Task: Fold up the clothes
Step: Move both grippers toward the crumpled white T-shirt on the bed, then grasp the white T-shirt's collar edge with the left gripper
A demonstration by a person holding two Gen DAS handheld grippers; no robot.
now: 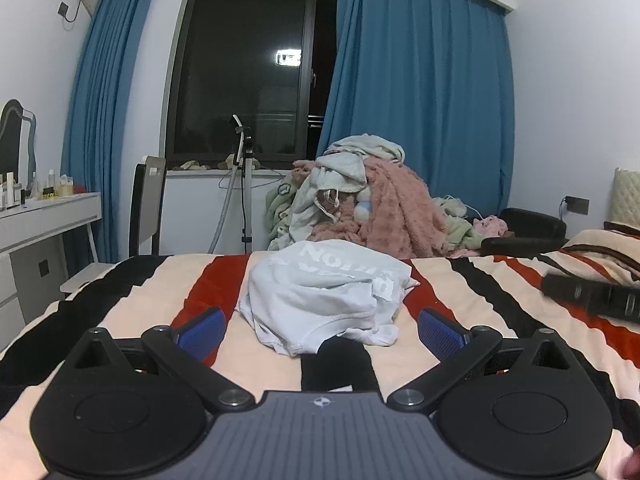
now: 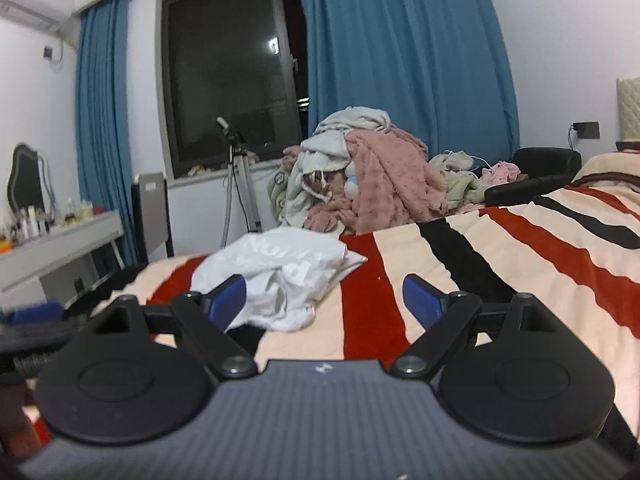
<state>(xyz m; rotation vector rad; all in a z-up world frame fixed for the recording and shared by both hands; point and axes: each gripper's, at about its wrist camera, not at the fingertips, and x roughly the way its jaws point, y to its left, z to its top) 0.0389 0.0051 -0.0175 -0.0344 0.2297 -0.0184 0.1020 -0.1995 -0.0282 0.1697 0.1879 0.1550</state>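
Observation:
A crumpled white T-shirt (image 1: pixel 324 292) with pale lettering lies bunched on the striped bedspread (image 1: pixel 480 288). My left gripper (image 1: pixel 322 330) is open just in front of it, blue pads on either side of the shirt's near edge, nothing held. In the right wrist view the same T-shirt (image 2: pixel 280 276) lies left of centre on the bedspread (image 2: pixel 500 248). My right gripper (image 2: pixel 324 300) is open, its left pad (image 2: pixel 228 296) in front of the shirt's near edge, its right pad over bare bedspread. The right gripper's body (image 1: pixel 592 296) shows blurred at the far right of the left wrist view.
A heap of pink, white and green clothes (image 1: pixel 360 200) rises beyond the bed's far edge, below blue curtains (image 1: pixel 420 80) and a dark window. A white dressing table (image 1: pixel 44 216) and a chair (image 1: pixel 148 208) stand at left. A black armchair (image 2: pixel 540 172) sits at back right.

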